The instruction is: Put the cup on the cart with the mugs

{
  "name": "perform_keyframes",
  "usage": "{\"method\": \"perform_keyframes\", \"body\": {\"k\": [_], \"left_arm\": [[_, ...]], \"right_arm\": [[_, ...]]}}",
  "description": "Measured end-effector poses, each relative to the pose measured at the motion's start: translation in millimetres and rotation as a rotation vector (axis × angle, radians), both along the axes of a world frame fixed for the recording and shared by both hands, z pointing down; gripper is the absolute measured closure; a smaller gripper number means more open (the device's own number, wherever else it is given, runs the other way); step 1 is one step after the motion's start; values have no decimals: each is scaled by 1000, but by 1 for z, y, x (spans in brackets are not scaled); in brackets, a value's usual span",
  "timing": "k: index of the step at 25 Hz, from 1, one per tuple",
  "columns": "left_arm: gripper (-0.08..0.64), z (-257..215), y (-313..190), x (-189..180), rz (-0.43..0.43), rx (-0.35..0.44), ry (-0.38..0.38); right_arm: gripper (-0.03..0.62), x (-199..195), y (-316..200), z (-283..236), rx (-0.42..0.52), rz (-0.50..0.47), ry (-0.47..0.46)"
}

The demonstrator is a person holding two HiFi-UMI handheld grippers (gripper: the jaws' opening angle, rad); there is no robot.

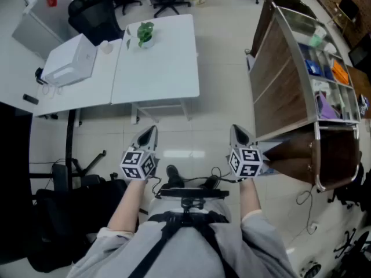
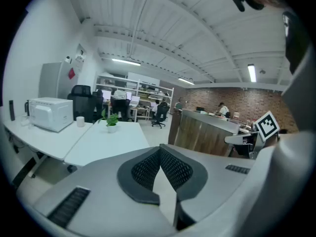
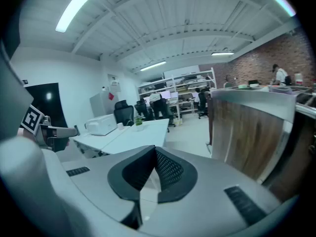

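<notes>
Nothing's started: left claw (image 1: 148,134) and right claw (image 1: 239,134) hang pressed together, empty, while the cup (image 1: 105,47) sits untouched on the far surface (image 1: 87,91).

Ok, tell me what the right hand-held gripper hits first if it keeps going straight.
Likely the bare floor between the white table and the wooden counter; the right hand-held gripper tilts slightly down, though depth is unclear.

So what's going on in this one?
A person stands holding a gripper in each hand; the left gripper and right gripper are both shut and empty. Nothing is handled yet: a small white cup sits on the white tables ahead, near a potted plant, with a wooden shelf unit to the right.
</notes>
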State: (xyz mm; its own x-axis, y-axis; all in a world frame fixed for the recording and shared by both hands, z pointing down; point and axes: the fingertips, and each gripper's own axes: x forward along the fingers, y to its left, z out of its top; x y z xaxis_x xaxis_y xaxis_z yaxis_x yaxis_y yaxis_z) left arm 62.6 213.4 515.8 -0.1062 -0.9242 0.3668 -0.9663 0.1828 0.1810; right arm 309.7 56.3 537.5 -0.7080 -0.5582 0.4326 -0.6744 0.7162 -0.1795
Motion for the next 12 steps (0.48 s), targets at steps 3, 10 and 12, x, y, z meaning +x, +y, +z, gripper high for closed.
{"method": "perform_keyframes", "body": {"k": [3, 10, 12], "left_arm": [[557, 0, 22, -39, -60, 4, 5], [557, -5, 77, -137, -190, 32, -8], [557, -6, 89, -163, -214, 42, -17]], "right_arm": [[583, -62, 24, -9, -6, -96, -21], [584, -194, 73, -6, 8, -282, -23], [584, -228, 83, -7, 10, -317, -24]]}}
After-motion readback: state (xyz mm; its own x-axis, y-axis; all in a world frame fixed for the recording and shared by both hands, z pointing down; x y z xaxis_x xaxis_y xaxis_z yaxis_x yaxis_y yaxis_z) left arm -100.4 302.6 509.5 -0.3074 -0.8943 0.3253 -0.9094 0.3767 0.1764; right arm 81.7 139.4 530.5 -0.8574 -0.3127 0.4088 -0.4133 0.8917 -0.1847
